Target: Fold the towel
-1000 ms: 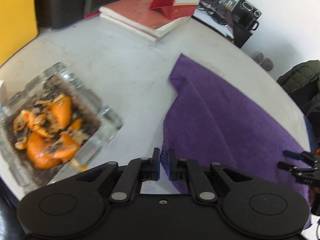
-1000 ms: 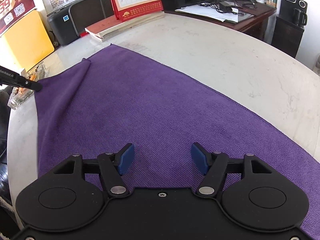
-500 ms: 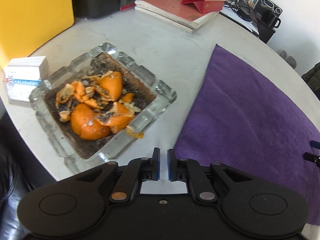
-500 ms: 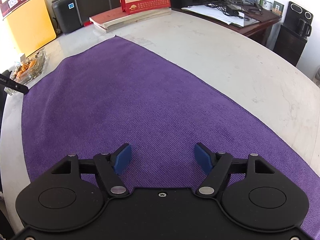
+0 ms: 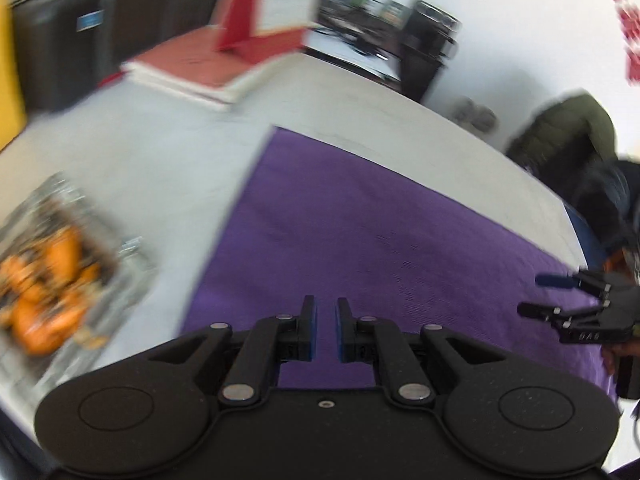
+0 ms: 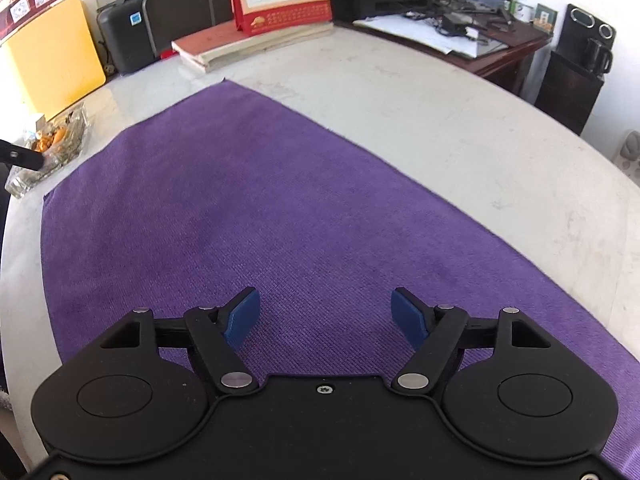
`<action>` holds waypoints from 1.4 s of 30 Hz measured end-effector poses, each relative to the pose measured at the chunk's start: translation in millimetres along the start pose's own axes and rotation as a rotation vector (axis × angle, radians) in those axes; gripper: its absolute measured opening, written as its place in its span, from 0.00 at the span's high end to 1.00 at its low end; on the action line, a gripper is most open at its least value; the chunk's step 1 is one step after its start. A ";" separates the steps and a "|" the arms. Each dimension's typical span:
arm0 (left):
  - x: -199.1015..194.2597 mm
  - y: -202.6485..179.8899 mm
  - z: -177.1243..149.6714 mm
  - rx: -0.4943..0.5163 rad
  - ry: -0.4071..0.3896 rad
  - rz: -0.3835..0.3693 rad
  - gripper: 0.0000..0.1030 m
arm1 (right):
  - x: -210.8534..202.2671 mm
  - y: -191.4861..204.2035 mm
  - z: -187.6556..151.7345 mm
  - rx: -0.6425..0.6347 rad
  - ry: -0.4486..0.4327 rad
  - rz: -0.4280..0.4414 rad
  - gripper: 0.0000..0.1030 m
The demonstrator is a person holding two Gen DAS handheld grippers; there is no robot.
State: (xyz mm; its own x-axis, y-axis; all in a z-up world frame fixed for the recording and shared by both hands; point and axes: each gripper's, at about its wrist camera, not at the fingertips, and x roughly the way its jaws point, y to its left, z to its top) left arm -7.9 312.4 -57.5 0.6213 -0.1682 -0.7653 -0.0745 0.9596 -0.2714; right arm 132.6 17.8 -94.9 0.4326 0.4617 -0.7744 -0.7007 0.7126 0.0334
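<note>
A purple towel (image 5: pixel 360 232) lies flat and spread out on the pale round table (image 5: pixel 168 160). In the blurred left wrist view, my left gripper (image 5: pixel 326 320) hovers over the towel's near left part. It is shut to a narrow slit with nothing between its pads. My right gripper (image 6: pixel 324 312) stands open above the towel (image 6: pixel 240 200) near its front edge, holding nothing. It also shows at the right of the left wrist view as the right gripper (image 5: pixel 536 294), fingers apart. The left gripper's tip (image 6: pixel 24 156) pokes in at the far left.
A glass ashtray with orange peel (image 5: pixel 52 264) sits just left of the towel, also seen as the ashtray (image 6: pixel 52 144). Books with a red desk calendar (image 6: pixel 256 40) stand beyond the towel's far corner. A cluttered desk (image 6: pixel 460 36) lies behind the table.
The towel's left edge, lifted and folded over a second ago, now lies flat. My left gripper swung left over the ashtray, then back right above the towel. The right gripper barely moved.
</note>
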 end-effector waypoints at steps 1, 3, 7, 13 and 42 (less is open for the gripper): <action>12.9 -8.7 0.7 0.044 0.021 -0.010 0.93 | -6.5 -1.6 -5.8 0.016 -0.002 -0.011 0.30; 28.6 -12.7 -1.9 0.079 0.057 0.010 0.93 | -19.5 -4.8 -17.3 0.048 -0.006 -0.032 0.30; 43.0 -10.9 -7.7 0.116 0.074 0.037 0.93 | -45.5 -11.2 -40.4 0.113 -0.014 -0.075 0.30; 40.3 -1.3 -7.5 0.074 0.085 0.068 0.93 | -75.1 -22.8 -78.3 0.222 -0.006 -0.137 0.30; 147.0 -57.8 115.4 0.333 0.094 0.261 0.81 | -47.8 -152.3 -87.8 0.393 -0.055 -0.295 0.30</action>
State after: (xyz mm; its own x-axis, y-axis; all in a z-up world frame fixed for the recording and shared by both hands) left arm 177.8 258.2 -87.0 0.5398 0.0843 -0.8376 0.0463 0.9905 0.1295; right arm 168.8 -159.2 -118.5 0.6169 0.2300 -0.7527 -0.2817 0.9575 0.0617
